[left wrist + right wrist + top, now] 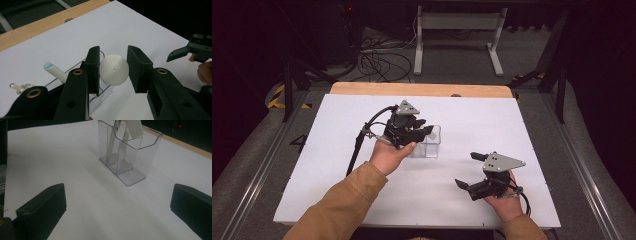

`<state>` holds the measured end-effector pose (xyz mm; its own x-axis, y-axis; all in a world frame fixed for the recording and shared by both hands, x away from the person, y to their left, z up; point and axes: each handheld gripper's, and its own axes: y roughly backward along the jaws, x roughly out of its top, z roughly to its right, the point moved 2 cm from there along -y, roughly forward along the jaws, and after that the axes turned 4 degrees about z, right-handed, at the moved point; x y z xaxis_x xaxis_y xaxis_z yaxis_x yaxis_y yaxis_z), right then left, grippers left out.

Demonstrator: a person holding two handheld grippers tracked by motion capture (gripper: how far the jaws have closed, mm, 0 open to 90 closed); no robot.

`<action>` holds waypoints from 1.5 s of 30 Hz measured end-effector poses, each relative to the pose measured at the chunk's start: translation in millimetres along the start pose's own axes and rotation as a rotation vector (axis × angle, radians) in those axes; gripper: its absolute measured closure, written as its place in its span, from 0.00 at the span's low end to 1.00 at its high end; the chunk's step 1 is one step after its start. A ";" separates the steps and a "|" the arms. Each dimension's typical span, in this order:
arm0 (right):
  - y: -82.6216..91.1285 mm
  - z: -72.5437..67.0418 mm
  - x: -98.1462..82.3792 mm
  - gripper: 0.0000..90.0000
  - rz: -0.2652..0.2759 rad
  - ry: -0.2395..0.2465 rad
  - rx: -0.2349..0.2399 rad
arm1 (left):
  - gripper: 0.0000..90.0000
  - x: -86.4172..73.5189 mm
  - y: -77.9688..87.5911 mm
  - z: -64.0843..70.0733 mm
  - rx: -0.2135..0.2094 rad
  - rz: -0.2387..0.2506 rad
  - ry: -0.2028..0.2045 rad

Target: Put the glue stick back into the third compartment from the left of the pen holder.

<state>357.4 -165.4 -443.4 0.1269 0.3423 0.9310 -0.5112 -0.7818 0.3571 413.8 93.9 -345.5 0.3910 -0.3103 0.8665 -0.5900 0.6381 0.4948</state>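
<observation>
Two grippers share this step: the left gripper [113, 71], mid-frame in its own view, is clamped on a white disc [114, 70] above the clear holder [128, 155], while the right gripper [117, 205] waits low right in the high view, jaws wide apart and empty. A tube [56, 71] already leans in the holder. Lowering the disc well probably means keeping it edge-down over a free slot and releasing only once it is inside.

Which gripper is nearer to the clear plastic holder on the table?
Left. The left gripper is right at the clear plastic holder, above its near-left side. The right gripper rests farther off on the table, to the holder's right and nearer the person.
</observation>
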 end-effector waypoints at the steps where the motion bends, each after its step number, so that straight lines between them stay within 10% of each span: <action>1: 0.2 0.2 -0.1 0.01 0.000 0.001 -0.001 | 0.72 0.1 -1.7 0.3 -0.002 -0.001 0.004; 25: 0.7 1.0 -0.8 0.01 -0.003 0.001 -0.001 | 0.72 -5.2 -28.3 -4.9 -0.016 -0.030 -0.017; 32: 1.0 1.4 -0.9 0.01 -0.002 0.000 -0.002 | 0.37 -6.0 -21.3 -2.2 -0.024 0.003 -0.056; 45: 0.9 1.2 -0.5 0.01 0.002 0.001 -0.003 | 0.28 -6.3 1.0 3.5 -0.056 0.082 -0.116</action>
<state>357.9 -166.9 -443.5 0.1251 0.3414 0.9315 -0.5140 -0.7808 0.3552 408.3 94.0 -350.3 0.2569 -0.3333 0.9071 -0.5747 0.7020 0.4207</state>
